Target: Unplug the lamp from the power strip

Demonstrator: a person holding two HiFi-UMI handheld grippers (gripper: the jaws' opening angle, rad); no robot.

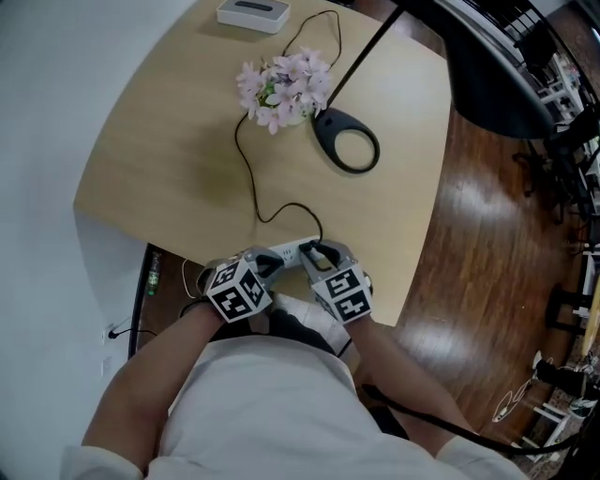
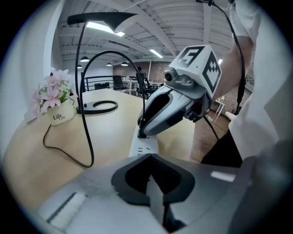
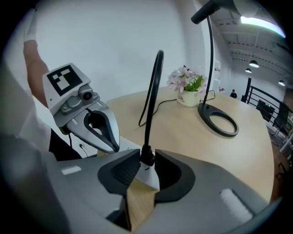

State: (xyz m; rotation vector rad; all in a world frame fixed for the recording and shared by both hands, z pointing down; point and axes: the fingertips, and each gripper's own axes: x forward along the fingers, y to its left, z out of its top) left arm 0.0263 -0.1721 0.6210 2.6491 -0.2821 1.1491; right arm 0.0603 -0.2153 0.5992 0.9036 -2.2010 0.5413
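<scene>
The strip (image 1: 289,253) lies right at the near edge of the tabletop (image 1: 159,159), in front of the person. The right tongs (image 3: 147,161) are clamped narrow on the black plug (image 3: 146,154), which stands seated in the strip's right end. The left tongs (image 2: 150,169) are closed with nothing between them. Their tips sit at the strip's left end, just beside the right tongs; whether they press on it I cannot tell.

From the plug the cord (image 1: 246,159) rises in a tall loop, curls back over the tabletop and runs left of the flowers (image 1: 286,84) toward the far edge. The lamp (image 1: 326,124) stands with its ring base just right of the flowers, well apart from the strip, and its stem leans out so that the dark head hangs beyond the right edge.

Between the strip and the flowers the tabletop is bare light wood, crossed only by the cord, and a wide bare stretch lies to the cord's left. A white box (image 1: 253,12) sits at the far edge.

The tabletop's left side meets a white wall (image 3: 114,41), and its right side drops to a glossy wood floor (image 1: 478,244). Beyond is an open hall with strip lights and black railings.
</scene>
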